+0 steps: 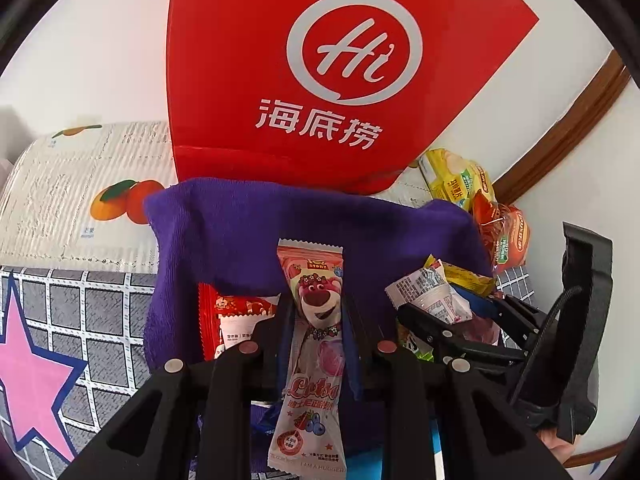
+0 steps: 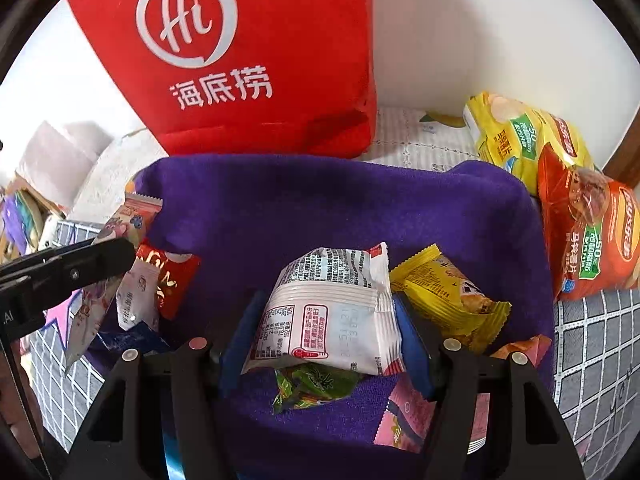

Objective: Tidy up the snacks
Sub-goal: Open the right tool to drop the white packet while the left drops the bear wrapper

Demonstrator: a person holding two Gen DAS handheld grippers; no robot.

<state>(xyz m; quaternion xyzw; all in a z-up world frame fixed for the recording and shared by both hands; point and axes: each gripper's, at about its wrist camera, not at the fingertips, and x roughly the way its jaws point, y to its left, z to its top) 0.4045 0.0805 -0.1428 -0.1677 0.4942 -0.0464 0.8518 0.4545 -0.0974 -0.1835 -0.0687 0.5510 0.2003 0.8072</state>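
Note:
My left gripper (image 1: 316,314) is shut on a long pink packet (image 1: 310,264) printed with a bear, holding it upright over a purple cloth (image 1: 240,232). In the right wrist view my right gripper (image 2: 326,314) has its blue pads (image 2: 240,340) pressed on both sides of a white snack packet (image 2: 332,280) above the same purple cloth (image 2: 320,200). On the cloth lie a red packet (image 2: 172,276), a yellow packet (image 2: 448,292), a green packet (image 2: 316,388) and a pink one (image 2: 408,420). The left gripper (image 2: 116,258) shows at the left edge, and the right gripper (image 1: 440,316) shows at the right of the left wrist view.
A red bag with a white logo (image 2: 240,60) stands behind the cloth against a white wall. A yellow chip bag (image 2: 520,140) and an orange one (image 2: 588,232) lie at the right. The surface is a grey grid cover (image 1: 100,320) with a pink star (image 1: 36,368).

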